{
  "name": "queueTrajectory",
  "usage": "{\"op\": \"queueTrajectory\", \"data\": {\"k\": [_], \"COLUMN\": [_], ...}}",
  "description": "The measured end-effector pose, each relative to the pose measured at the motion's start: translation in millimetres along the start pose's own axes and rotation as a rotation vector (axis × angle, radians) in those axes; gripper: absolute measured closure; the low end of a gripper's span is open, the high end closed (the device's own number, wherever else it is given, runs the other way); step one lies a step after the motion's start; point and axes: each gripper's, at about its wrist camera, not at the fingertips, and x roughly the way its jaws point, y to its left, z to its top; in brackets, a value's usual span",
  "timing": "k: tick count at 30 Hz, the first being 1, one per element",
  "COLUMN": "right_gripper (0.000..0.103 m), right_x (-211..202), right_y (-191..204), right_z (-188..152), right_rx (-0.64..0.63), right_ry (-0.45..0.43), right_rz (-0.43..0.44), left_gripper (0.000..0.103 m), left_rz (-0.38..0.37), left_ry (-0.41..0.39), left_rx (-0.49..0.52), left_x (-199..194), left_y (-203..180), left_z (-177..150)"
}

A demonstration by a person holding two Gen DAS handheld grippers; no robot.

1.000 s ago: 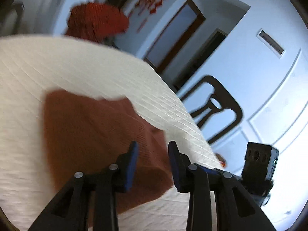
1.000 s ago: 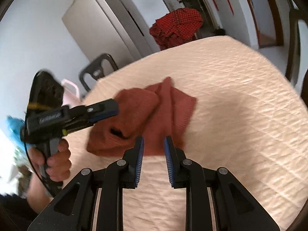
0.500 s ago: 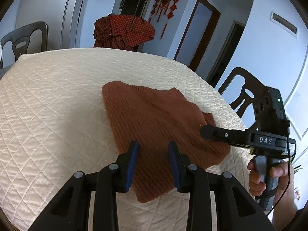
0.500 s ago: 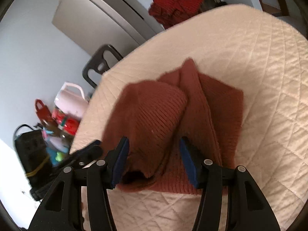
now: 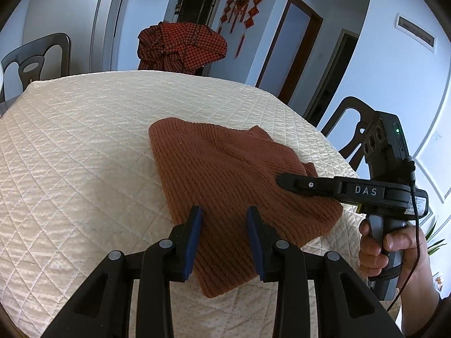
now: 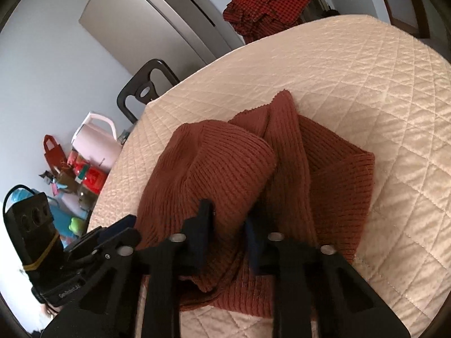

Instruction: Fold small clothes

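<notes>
two grippers meet over one rust knit garment (image 5: 225,180), bunched mid-table (image 5: 84,140) (near the person's edge). left gripper (image 5: 224,242) hovers with jaws parted, empty, straddling its near hem. right gripper (image 6: 227,239), nearer the raised fold, has jaws apart with knit bulging between them, not pinched.

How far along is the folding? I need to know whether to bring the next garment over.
Partly done: the rust knit garment lies on the quilted table cover with layers already doubled over, though bunched along a ridge. In hand: the right gripper and left gripper, both open, sit at its near edge, gripping nothing. Left: probably another fold and smoothing.
</notes>
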Motion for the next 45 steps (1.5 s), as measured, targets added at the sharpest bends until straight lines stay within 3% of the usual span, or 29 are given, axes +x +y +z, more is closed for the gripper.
{"op": "queueTrajectory", "data": {"k": [4,8,10,17,24,28,33,36,39,42,45], "right_gripper": [0.081,0.080,0.086,0.090,0.090,0.090,0.090,0.089,0.083,0.083,0.083], "right_x": [-4,-3,-3,1,-50,-60,-40,-45,-47,-63,-83], "right_y": [-8,4,9,6,29,5,-44,-51,-46,-28,-14], "right_z": [-3,-3,-2,3,18,19,3,1,4,5,2], "right_rx": [0.044,-0.018,-0.045,-0.035,-0.121,-0.092,-0.006,0.031,0.028,-0.023,-0.059], "right_ry": [-0.023,-0.011,-0.009,0.015,-0.104,-0.117,-0.021,-0.047,-0.055,-0.121,-0.182], "right_rz": [0.008,-0.011,-0.016,0.002,0.020,-0.017,-0.076,-0.041,-0.076,-0.144,-0.149], "left_gripper": [0.068,0.067,0.067,0.067,0.067,0.067,0.067,0.067,0.067,0.067,0.067], "left_rz": [0.002,0.005,0.005,0.006,-0.027,-0.052,-0.065,-0.064,-0.048,-0.040,-0.029], "left_ry": [-0.004,-0.003,-0.002,-0.001,-0.026,-0.022,0.008,0.013,-0.008,-0.043,-0.054], "left_rx": [0.000,0.002,-0.003,-0.010,-0.001,0.024,0.037,0.031,0.034,0.042,0.068], "left_x": [-1,-1,-1,-2,-14,-12,-4,-4,-10,-15,-12], "left_y": [0,0,0,1,-6,-17,-20,-19,-21,-25,-34], "left_z": [-2,-2,-3,-3,7,9,4,4,8,14,21]}}
